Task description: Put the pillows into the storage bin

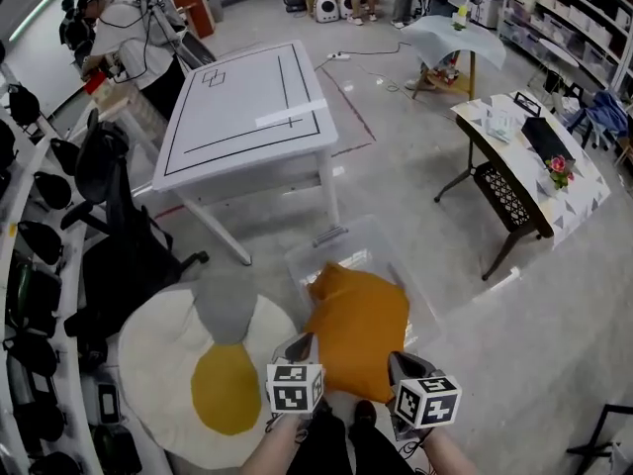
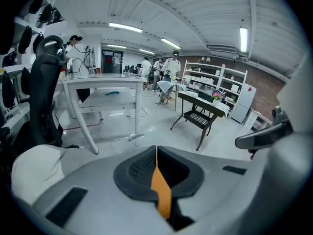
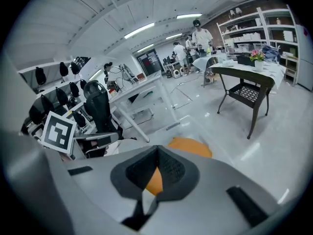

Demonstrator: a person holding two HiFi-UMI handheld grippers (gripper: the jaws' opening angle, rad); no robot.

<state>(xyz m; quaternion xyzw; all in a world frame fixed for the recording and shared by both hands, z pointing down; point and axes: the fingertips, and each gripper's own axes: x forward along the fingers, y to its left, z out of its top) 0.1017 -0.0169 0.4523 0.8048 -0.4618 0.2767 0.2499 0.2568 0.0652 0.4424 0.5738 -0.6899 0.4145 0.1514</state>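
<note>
An orange pillow point(image 1: 358, 327) hangs over a clear plastic storage bin point(image 1: 346, 240) on the floor and covers most of its opening. My left gripper point(image 1: 302, 346) holds the pillow's near left edge. In the left gripper view the jaws point(image 2: 156, 151) are shut, with a strip of orange fabric point(image 2: 161, 192) pinched between the pads. My right gripper point(image 1: 401, 361) grips the near right edge. Its jaws point(image 3: 157, 151) are shut on orange fabric point(image 3: 153, 180), and the pillow's body point(image 3: 191, 146) shows beyond them. A fried-egg-shaped pillow point(image 1: 193, 379) lies on the floor to the left.
A grey cushion point(image 1: 226, 305) rests on the egg pillow's far side. A white table point(image 1: 247, 107) stands beyond the bin, a black office chair point(image 1: 119, 236) to the left, and a dark folding table point(image 1: 529, 161) to the right. People stand at the room's far end.
</note>
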